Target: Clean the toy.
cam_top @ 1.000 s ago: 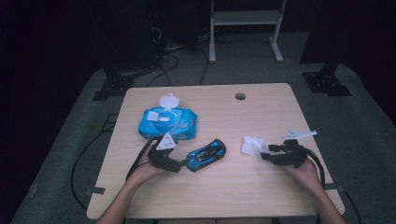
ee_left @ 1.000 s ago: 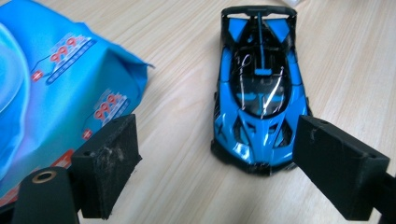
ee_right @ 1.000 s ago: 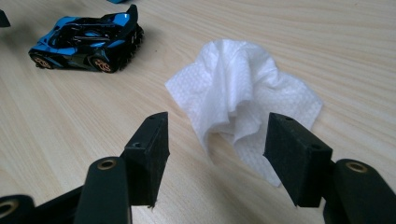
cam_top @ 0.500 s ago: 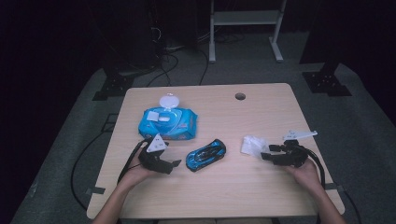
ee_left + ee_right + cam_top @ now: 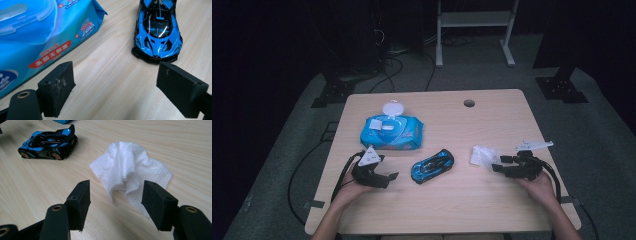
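Two tools rest near us on the bench (image 5: 492,200). Our left tool (image 5: 388,178), jaws apart, faces the blue toy car (image 5: 432,166). Our right tool (image 5: 498,165), also apart, stands just beside the white tissue (image 5: 483,154).

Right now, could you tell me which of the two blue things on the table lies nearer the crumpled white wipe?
The blue toy car. It sits mid-table beside the wipe, while the blue wet-wipes pack lies farther off, with its white lid flipped open.

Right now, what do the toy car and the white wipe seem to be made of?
Toy car: probably painted metal or hard plastic, glossy, since its blue body reflects light. White wipe: thin nonwoven or paper sheet, matte, with a dimpled texture and soft crumpled folds.
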`<action>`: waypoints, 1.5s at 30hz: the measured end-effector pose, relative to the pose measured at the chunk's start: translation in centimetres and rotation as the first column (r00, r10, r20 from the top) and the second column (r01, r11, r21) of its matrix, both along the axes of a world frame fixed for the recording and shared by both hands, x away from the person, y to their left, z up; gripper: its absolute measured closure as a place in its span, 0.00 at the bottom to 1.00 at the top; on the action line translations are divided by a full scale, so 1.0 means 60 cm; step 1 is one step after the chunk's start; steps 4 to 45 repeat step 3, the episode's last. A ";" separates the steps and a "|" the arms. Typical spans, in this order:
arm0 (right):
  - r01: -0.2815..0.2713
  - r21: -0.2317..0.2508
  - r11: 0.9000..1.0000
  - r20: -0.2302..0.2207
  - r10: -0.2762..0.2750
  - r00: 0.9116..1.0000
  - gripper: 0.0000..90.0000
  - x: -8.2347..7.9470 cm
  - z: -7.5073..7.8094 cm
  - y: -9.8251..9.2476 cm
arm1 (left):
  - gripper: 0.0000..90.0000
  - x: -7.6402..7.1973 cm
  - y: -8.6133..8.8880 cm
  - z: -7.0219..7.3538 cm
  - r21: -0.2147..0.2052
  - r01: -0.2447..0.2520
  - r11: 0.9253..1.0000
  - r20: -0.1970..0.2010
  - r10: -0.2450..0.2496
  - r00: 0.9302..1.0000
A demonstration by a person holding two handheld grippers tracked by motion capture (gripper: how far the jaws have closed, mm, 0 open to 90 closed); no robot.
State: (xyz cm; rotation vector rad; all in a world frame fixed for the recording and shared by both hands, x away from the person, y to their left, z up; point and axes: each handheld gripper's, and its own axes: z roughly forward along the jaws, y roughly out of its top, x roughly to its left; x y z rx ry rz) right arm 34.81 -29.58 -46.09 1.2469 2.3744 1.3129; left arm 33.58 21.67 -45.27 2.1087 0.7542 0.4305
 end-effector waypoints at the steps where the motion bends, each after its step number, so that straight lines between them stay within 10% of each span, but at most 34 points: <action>1: 0.002 0.010 1.000 0.002 -0.002 1.000 0.43 -0.001 0.000 0.000 | 0.14 -0.003 0.002 -0.002 0.001 -0.005 1.000 0.005 0.005 1.000; 45: 0.002 0.033 0.999 0.009 -0.002 1.000 0.43 -0.005 0.001 -0.001 | 0.14 -0.009 0.004 -0.008 0.013 -0.012 1.000 0.011 0.011 1.000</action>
